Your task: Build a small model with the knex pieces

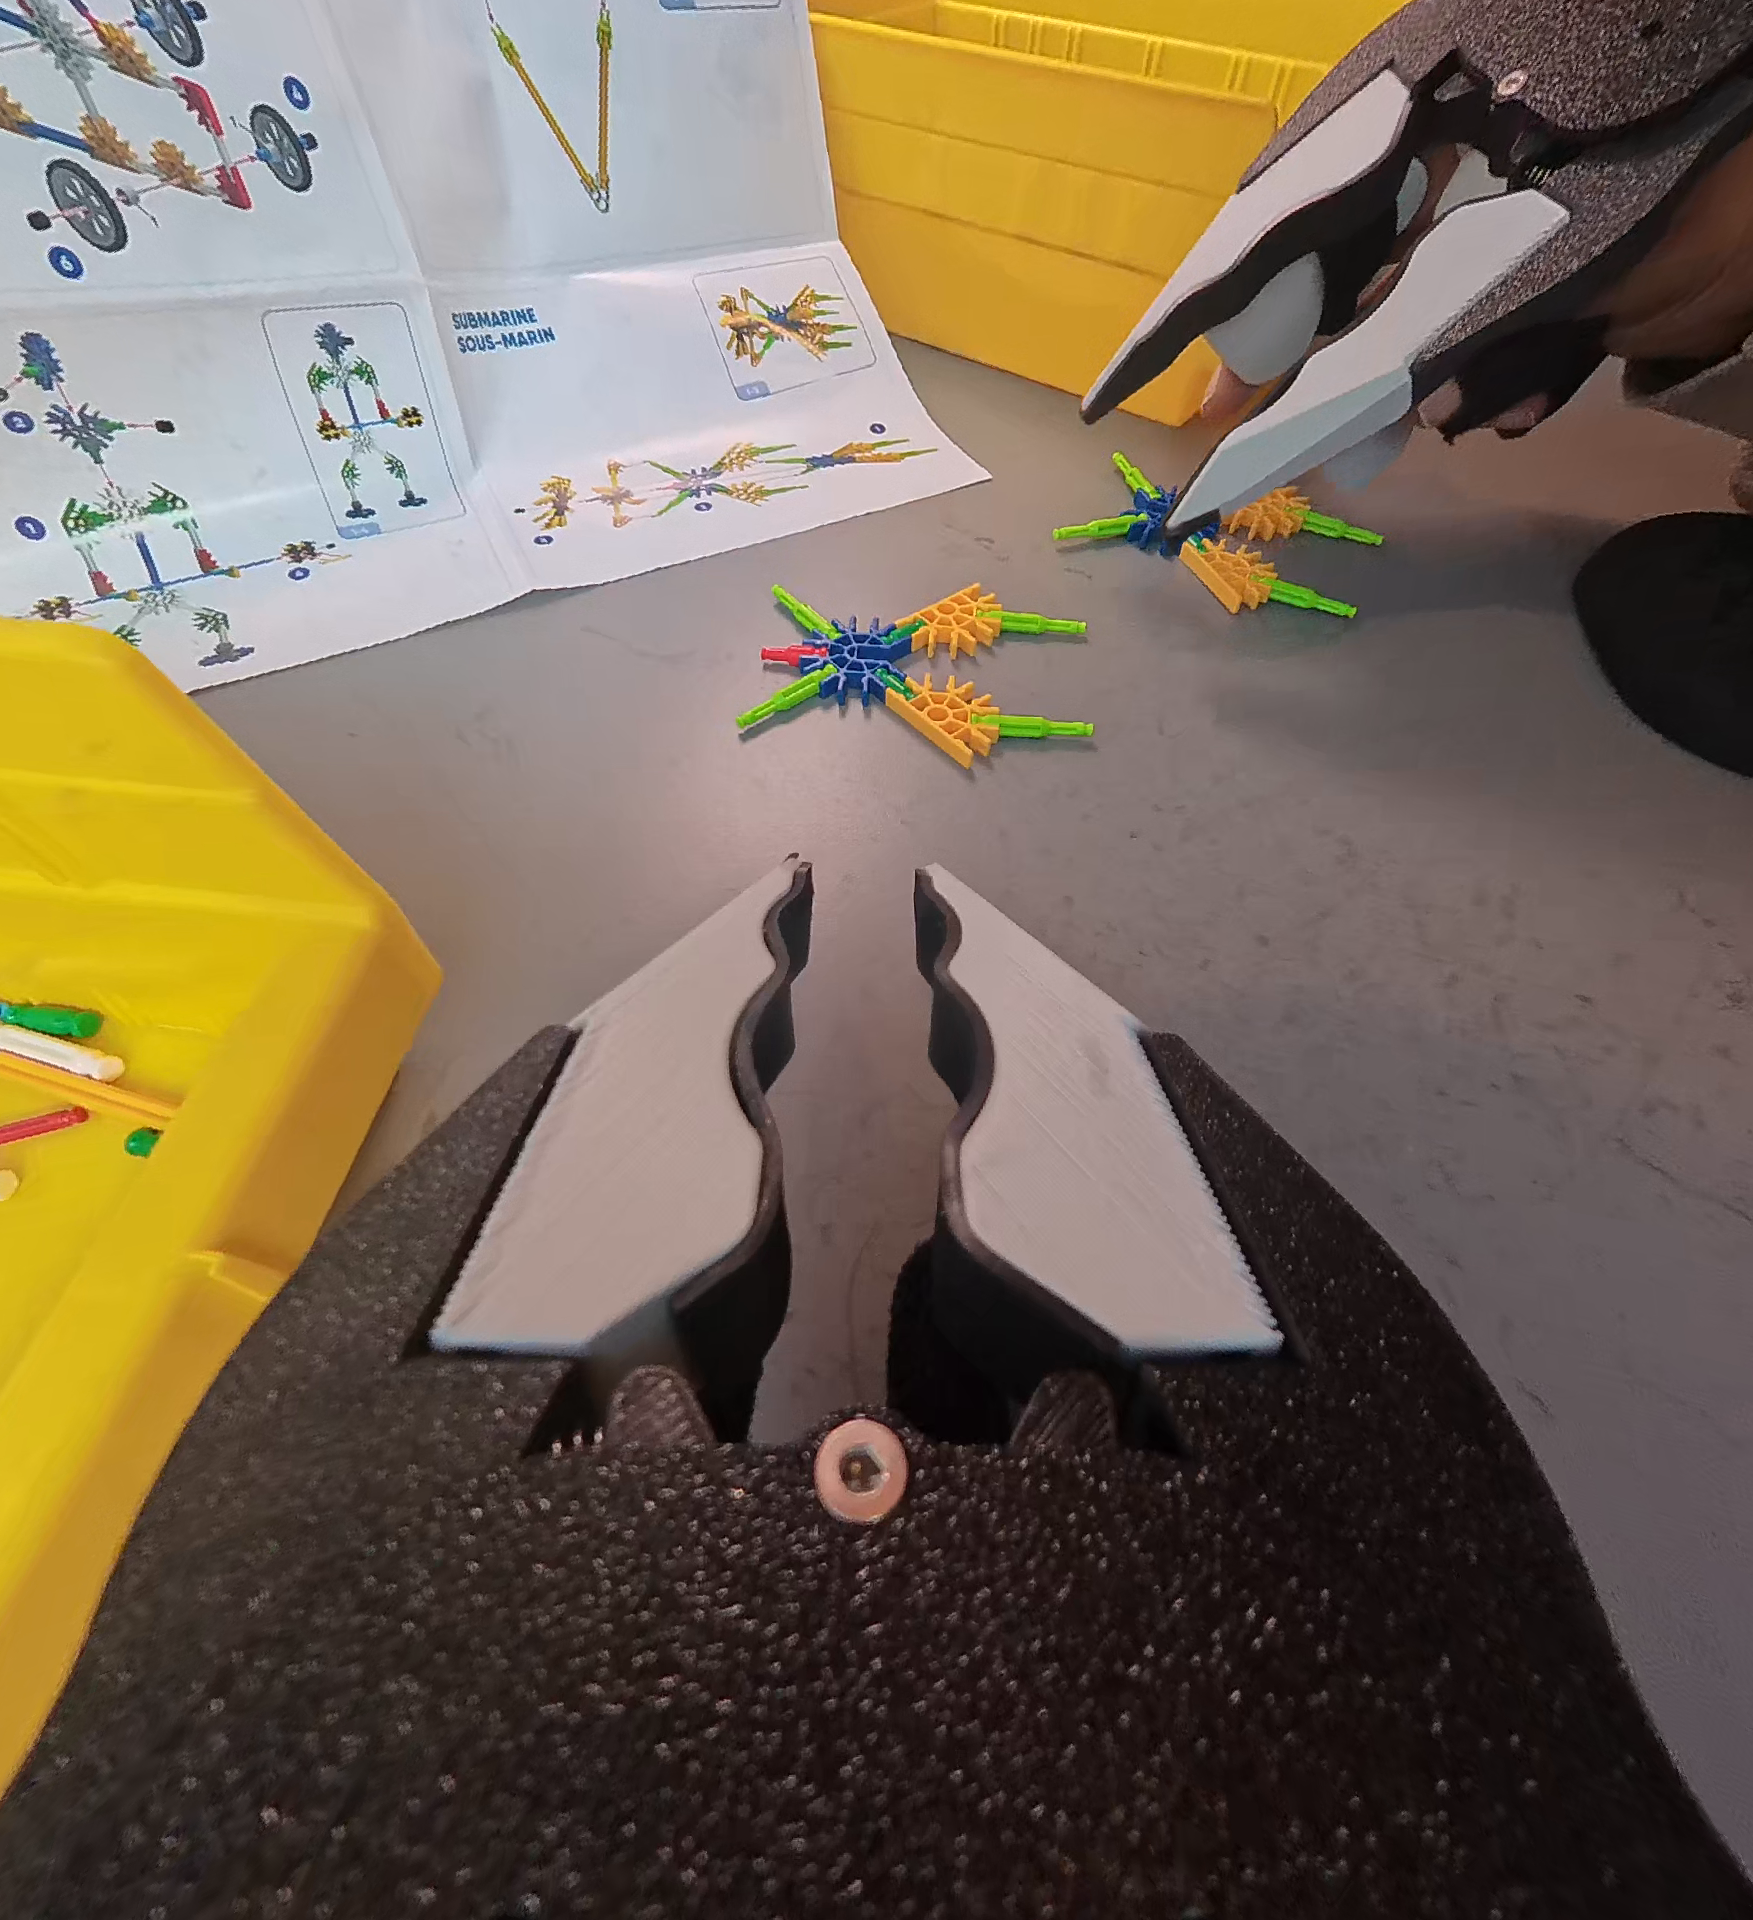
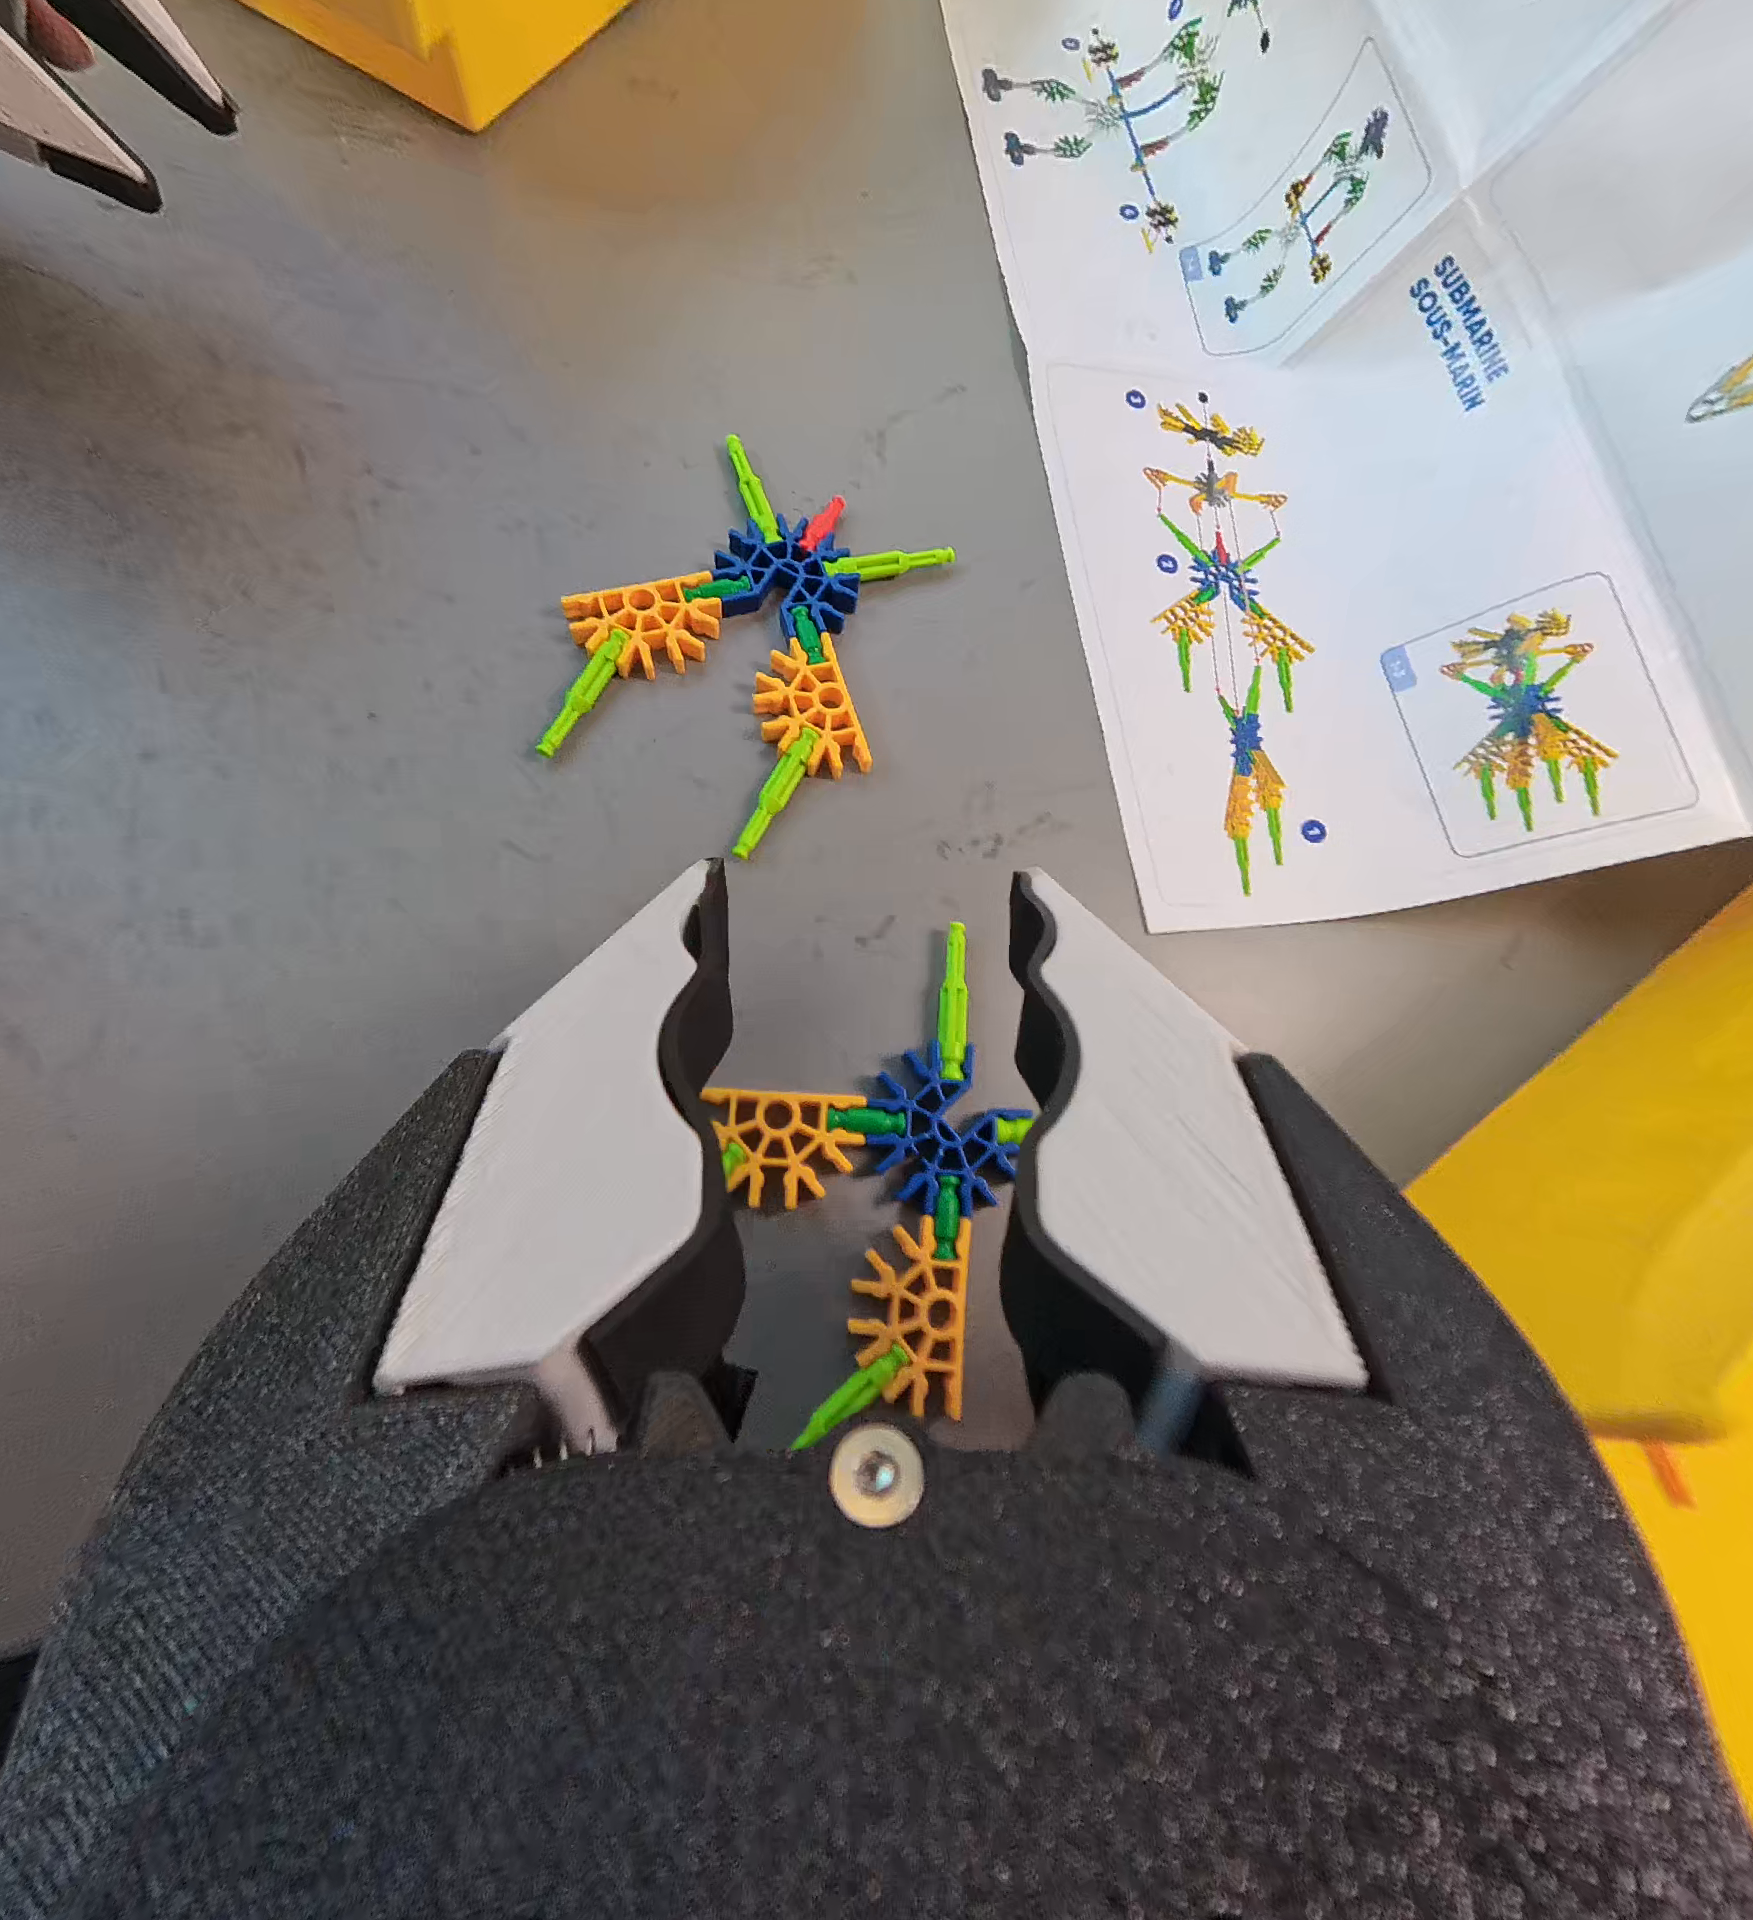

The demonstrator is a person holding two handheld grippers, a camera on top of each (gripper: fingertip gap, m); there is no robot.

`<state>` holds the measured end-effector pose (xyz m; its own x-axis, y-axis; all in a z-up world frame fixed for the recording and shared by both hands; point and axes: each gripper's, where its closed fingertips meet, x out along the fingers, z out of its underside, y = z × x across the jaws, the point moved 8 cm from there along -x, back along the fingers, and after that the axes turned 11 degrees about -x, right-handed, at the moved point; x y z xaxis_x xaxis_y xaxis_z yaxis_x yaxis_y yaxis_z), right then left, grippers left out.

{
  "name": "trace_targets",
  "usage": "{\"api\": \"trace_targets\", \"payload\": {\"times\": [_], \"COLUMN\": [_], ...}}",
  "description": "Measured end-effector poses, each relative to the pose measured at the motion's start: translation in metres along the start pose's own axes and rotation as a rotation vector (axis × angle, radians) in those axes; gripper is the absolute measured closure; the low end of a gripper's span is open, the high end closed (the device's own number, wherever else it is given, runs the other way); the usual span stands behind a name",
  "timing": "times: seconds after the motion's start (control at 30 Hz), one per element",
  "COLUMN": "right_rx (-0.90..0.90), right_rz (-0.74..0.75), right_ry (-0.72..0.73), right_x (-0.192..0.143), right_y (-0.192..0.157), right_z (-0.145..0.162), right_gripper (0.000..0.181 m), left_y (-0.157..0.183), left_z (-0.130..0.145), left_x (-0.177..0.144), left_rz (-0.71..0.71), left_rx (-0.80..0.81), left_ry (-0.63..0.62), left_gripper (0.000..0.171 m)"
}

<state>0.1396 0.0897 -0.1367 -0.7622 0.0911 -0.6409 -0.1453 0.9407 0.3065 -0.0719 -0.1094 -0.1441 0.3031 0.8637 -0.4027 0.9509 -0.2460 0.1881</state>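
Observation:
Two small assemblies of blue and orange connectors with green rods lie flat on the grey table. One, with a short red rod [image 1: 893,665], lies ahead of my left gripper [image 1: 859,883], which is open, empty and apart from it. It also shows in the right wrist view [image 2: 789,582]. My right gripper [image 2: 867,883] is open and straddles the second assembly [image 2: 913,1143], its right finger touching a green rod end. In the left wrist view, the right gripper [image 1: 1134,468] points down with one fingertip on this assembly's blue connector [image 1: 1215,540].
A folded white instruction sheet [image 1: 436,364] lies at the back left. A yellow tray [image 1: 259,935] with loose coloured rods sits at the left, and a yellow bin [image 1: 1007,208] stands behind. A dark rounded shape [image 1: 1724,665] sits at the right. The left gripper [image 2: 188,161] shows far off. There is about 20 centimeters between the tips of the two grippers. The dark rounded shape [image 1: 1724,665] lies some 15 centimeters from my right tips, 25 centimeters from my left tips.

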Motion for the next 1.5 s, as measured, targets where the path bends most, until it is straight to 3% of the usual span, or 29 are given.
{"api": "trace_targets", "payload": {"times": [0.13,0.3,0.53,0.87,1.17,1.37,1.5], "right_rx": [-0.016,0.035,0.036,-0.110,-0.112,-0.082,-0.007], "right_rz": [-0.009,-0.012,-0.026,-0.006,0.157,0.210,0.201], "right_ry": [0.004,-0.104,-0.149,-0.143,-0.143,-0.041,0.075], "right_x": [0.020,0.044,0.051,0.042,0.033,0.027,0.024], "right_y": [-0.017,-0.026,-0.025,-0.025,-0.004,0.002,0.001], "right_z": [-0.016,-0.023,-0.018,-0.009,0.000,-0.008,-0.015], "right_gripper": [0.134,0.143,0.176,0.178,0.177,0.161,0.149], "left_y": [0.003,0.008,0.010,0.008,0.007,0.006,-0.001], "left_z": [-0.002,-0.002,-0.003,0.000,0.002,0.000,-0.001], "left_x": [-0.001,-0.003,-0.007,-0.004,-0.001,-0.003,-0.005], "left_rz": [0.012,0.029,0.026,0.022,0.027,0.019,-0.027], "left_rx": [-0.011,0.008,0.042,0.035,0.026,0.025,-0.031], "left_ry": [0.007,0.009,0.014,-0.002,-0.012,0.000,0.012], "left_gripper": [0.152,0.152,0.152,0.152,0.152,0.151,0.140]}}
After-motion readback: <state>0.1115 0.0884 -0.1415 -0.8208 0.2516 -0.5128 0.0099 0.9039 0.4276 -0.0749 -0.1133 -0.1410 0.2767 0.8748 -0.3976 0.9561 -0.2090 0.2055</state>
